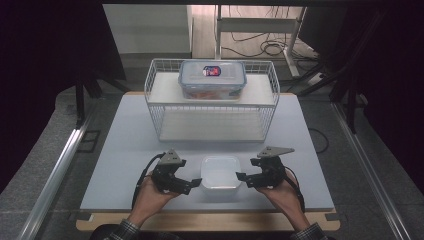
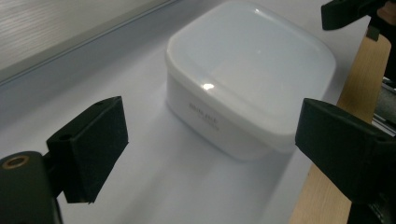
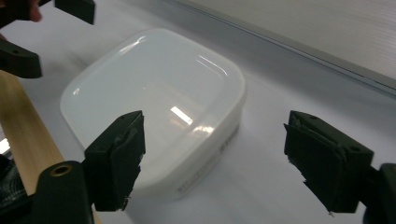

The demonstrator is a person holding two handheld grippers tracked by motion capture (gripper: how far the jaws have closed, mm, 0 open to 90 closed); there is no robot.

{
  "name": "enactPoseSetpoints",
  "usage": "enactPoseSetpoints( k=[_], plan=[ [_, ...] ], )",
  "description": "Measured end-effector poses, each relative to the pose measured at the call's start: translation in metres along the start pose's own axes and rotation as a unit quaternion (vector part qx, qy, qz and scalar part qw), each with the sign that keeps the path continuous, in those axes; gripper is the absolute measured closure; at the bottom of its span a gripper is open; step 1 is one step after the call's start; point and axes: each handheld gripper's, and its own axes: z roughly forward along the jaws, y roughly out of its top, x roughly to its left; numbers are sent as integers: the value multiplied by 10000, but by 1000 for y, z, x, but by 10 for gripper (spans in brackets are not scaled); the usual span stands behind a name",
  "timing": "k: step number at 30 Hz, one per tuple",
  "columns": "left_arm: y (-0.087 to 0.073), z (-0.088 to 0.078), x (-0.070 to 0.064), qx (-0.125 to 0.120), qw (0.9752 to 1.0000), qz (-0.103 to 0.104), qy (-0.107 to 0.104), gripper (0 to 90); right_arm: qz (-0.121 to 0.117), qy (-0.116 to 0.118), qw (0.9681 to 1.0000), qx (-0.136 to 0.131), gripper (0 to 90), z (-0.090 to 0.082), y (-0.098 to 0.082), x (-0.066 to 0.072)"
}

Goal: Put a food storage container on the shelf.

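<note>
The left claw point(image 1: 196, 183) and the right claw point(image 1: 241, 177) stand at the two sides of a white lidded container point(image 1: 220, 176), both gaping and gripping nothing. They probably flank it so that each can take one side and lift it level. In the left gripper view the container point(image 2: 252, 74) lies just ahead, between the spread jaws but apart from them; in the right gripper view it point(image 3: 159, 102) sits likewise ahead, untouched. It rests near the front edge of the counter point(image 1: 125, 150), about midway along it. Behind, toward the far edge, stands a white wire rack point(image 1: 212, 107) bearing a clear clip-lid food box point(image 1: 212, 80).
</note>
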Motion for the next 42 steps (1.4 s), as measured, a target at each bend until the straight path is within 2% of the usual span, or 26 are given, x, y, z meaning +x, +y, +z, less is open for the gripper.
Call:
enactPoseSetpoints(
  k=[3,7,9,10,11,12,14,16,17,18,20,21,22,24,25,27,28,29,30,32,37,38,39,40,41,42],
  plan=[
    [12,15,1,40,10000,22,-42,92,-54,72,9999,96,226,10,8,1],
    [15,26,0,133,9999,44,2,88,-91,86,9997,227,227,19,11,3],
    [13,30,0,193,9998,12,-56,88,-115,74,9994,305,234,24,10,4],
    [12,32,0,239,9997,-2,-107,88,-89,79,9992,369,231,25,9,5],
    [9,35,1,310,9987,-71,-397,87,55,179,9991,392,230,25,6,3],
    [9,35,1,310,9987,-71,-397,90,55,179,9991,392,230,25,6,3],
    [7,38,2,307,9975,-209,-602,91,185,306,9985,425,194,25,3,1],
    [6,40,2,323,9961,-303,-758,110,314,420,9977,427,197,26,1,0],
    [4,39,0,331,9958,-375,-769,118,418,640,9961,451,249,26,-1,-1],
    [4,37,-1,345,9956,-400,-769,129,434,670,9956,486,250,25,-1,0],
    [3,35,-1,350,9953,-442,-782,148,459,649,9956,497,261,24,-2,2],
    [1,33,-1,356,9946,-535,-809,209,512,614,9953,544,314,21,-2,4],
    [-1,31,-1,354,9937,-632,-859,209,512,614,9953,544,314,21,-2,4],
    [-5,26,0,309,9923,-753,-935,279,537,546,9955,551,403,14,-3,6],
    [-6,24,-1,299,9921,-779,-937,319,525,508,9960,520,447,11,-3,6],
    [-5,20,-5,272,9939,-720,-785,426,656,450,9955,522,499,7,-4,7],
    [-4,17,-7,244,9948,-698,-698,426,656,450,9955,522,499,7,-4,7],
    [-3,15,-7,178,9955,-704,-612,530,714,397,9953,512,556,4,-4,9],
    [-3,13,-6,114,9953,-773,-569,530,714,397,9953,512,556,4,-4,9],
    [-3,11,-4,-25,9954,-828,-490,613,725,279,9963,367,625,0,-3,10],
    [-4,10,-5,-212,9932,-1071,-405,670,835,74,9962,242,669,-1,-3,14],
    [-5,6,-4,-361,9924,-1130,-320,736,889,26,9960,120,737,-3,-3,14],
    [-5,6,-4,-361,9924,-1130,-320,790,889,26,9960,120,737,-3,-3,14],
    [-5,5,-4,-395,9935,-1028,-294,790,845,-70,9964,57,771,-5,-3,14],
    [-4,6,-5,-345,9946,-960,-172,788,664,-171,9976,18,772,-4,-3,16],
    [-5,6,-2,-418,9927,-1111,-217,792,605,-316,9977,-26,771,-2,-3,20]
  ],
)
